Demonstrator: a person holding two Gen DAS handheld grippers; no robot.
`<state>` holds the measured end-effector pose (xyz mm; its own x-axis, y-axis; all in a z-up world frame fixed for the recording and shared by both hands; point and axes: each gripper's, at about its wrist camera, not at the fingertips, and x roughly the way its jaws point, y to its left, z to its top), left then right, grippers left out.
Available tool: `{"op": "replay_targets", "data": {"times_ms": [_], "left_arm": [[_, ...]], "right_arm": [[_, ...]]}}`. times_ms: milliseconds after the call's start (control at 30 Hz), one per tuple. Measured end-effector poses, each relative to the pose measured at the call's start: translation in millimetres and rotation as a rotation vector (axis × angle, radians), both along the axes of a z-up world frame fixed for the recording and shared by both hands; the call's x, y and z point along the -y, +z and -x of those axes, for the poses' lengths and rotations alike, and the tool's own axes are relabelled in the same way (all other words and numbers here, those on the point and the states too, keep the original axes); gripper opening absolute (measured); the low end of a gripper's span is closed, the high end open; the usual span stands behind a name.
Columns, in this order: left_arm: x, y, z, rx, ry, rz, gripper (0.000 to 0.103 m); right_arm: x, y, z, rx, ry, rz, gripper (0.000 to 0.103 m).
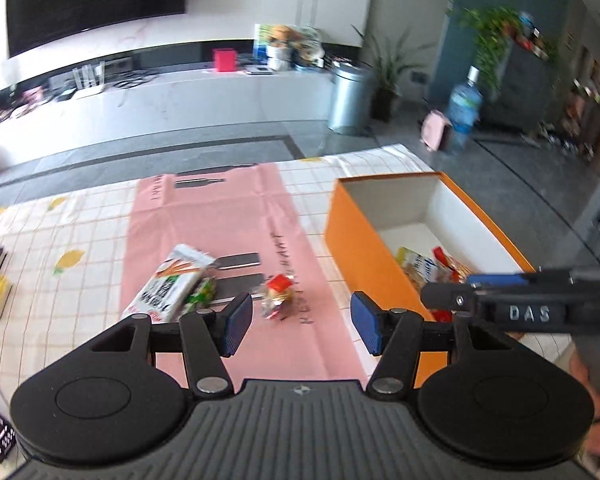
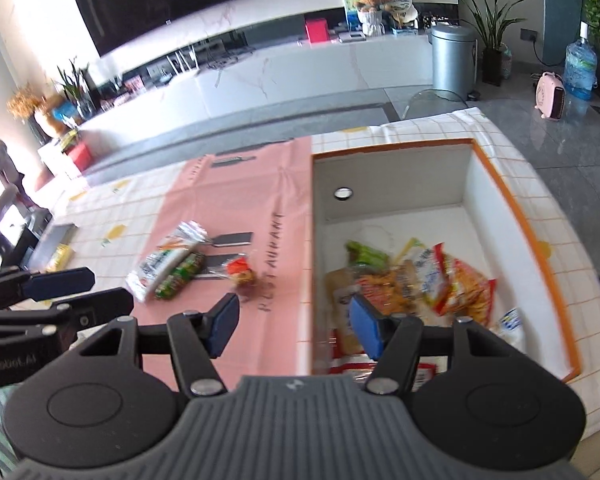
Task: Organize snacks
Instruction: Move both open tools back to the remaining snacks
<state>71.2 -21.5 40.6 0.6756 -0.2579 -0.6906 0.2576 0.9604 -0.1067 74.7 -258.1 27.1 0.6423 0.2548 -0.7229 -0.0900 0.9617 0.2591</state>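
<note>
Three snacks lie loose on the pink mat [image 1: 228, 216] near the middle of the table: a white cracker box [image 1: 168, 284], a green packet [image 1: 201, 294] touching its right side, and a small red-topped packet [image 1: 277, 294] just beside them toward the orange box [image 1: 364, 252]. That box stands at the table's right edge, on the checked tablecloth [image 1: 60, 232], and holds a heap of packets [image 2: 412, 280] at its near end. The left gripper [image 1: 300, 322] hangs above the mat with its jaws parted and nothing between them. The right gripper [image 2: 294, 322] hangs over the box's left wall, likewise released and empty.
</note>
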Motion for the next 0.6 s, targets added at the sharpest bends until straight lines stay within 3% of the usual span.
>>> {"op": "replay_targets", "data": {"times_ms": [367, 600], "left_arm": [[-56, -24, 3, -0.028, 0.081, 0.045, 0.067], [-76, -46, -11, -0.057, 0.078, 0.073, 0.067]], "right_arm": [[-74, -32, 22, 0.108, -0.020, -0.011, 0.059], [-110, -60, 8, 0.074, 0.018, 0.025, 0.059]]}}
